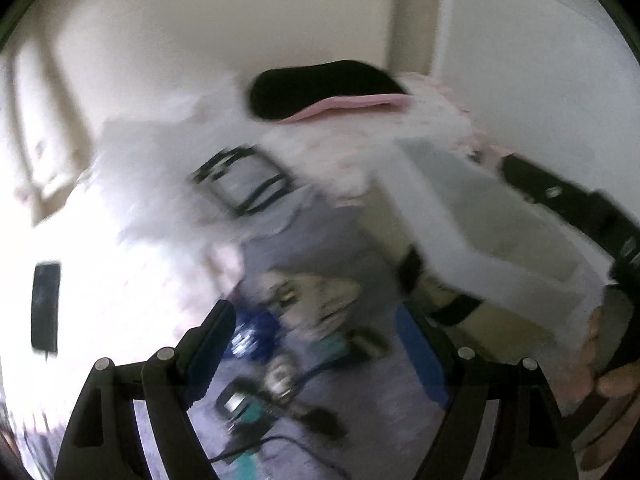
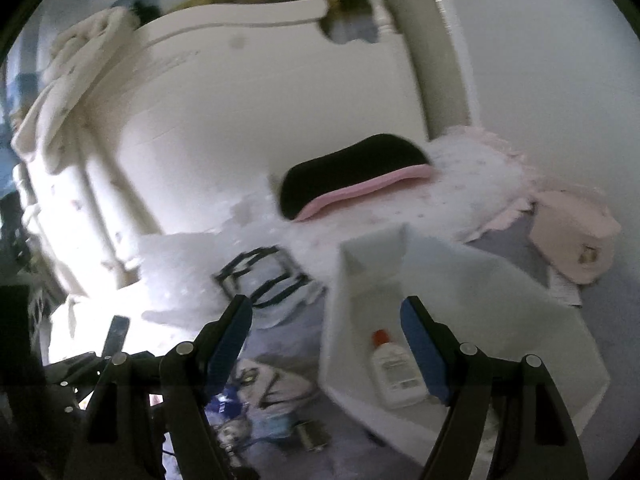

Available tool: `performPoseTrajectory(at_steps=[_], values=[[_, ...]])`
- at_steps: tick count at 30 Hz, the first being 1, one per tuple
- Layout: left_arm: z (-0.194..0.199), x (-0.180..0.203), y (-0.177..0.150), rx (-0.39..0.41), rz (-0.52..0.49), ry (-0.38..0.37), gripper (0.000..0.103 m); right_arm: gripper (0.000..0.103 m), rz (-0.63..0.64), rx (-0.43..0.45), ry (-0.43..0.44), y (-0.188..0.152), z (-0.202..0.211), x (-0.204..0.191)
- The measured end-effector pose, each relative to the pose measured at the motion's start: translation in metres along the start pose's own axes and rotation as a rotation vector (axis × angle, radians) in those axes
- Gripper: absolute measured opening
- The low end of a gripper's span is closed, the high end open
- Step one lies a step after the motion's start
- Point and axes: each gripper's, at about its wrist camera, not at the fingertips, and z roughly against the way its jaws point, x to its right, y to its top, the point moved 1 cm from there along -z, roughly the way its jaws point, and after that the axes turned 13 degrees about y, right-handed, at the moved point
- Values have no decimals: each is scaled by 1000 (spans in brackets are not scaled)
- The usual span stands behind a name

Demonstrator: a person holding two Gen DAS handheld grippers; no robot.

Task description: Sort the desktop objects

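Note:
A white storage bin (image 2: 500,280) stands on a grey-lilac surface. A white lotion bottle with a red cap (image 2: 394,368) lies inside it. My right gripper (image 2: 326,312) is open and empty, its right finger over the bin's near part. In the blurred left wrist view my left gripper (image 1: 316,316) is open and empty above a heap of small items (image 1: 276,360): something blue, teal pieces, dark cables. The bin (image 1: 480,216) is to its right. The right gripper's black body (image 1: 580,208) and a hand show at the far right.
A black and pink pillow (image 2: 352,176) lies on white frilled bedding. A clear pouch with black trim (image 2: 264,276) lies left of the bin. A pink cap (image 2: 572,236) is at the right. A dark phone (image 2: 116,336) is at the left. White cabinets stand behind.

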Motion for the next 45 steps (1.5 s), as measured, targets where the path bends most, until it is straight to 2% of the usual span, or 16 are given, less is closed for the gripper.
performPoseTrajectory(at_steps=[6,16,20,23,26,29,30,32,34,38,45], values=[[-18,-53,-43,-67,125,50,80,77,-32,-40,116,-18,-12,-13],[-32,-113,-111,-138,255,75,80,77,107,-166,134,-40,-35,-47],[-32,-127,-136,-156,283,80,81,77,209,-301,153,-61,-57,-71],[-30,-133,-155,-158,290,96,81,77,330,-456,188,-94,-81,-92],[-31,-137,-175,-178,307,92,81,76,419,-565,231,-131,-98,-104],[-37,-137,-191,-211,326,108,81,68,452,-623,278,-163,-112,-106],[-40,-137,-193,-223,332,119,80,58,447,-643,287,-173,-119,-104],[-45,-131,-194,-228,341,112,80,30,439,-672,275,-184,-128,-100],[-47,-126,-191,-215,337,101,81,28,445,-693,255,-192,-135,-97],[-57,-114,-188,-218,308,95,81,28,455,-668,273,-197,-140,-98],[-60,-103,-181,-221,281,117,81,28,436,-717,284,-211,-148,-96]])
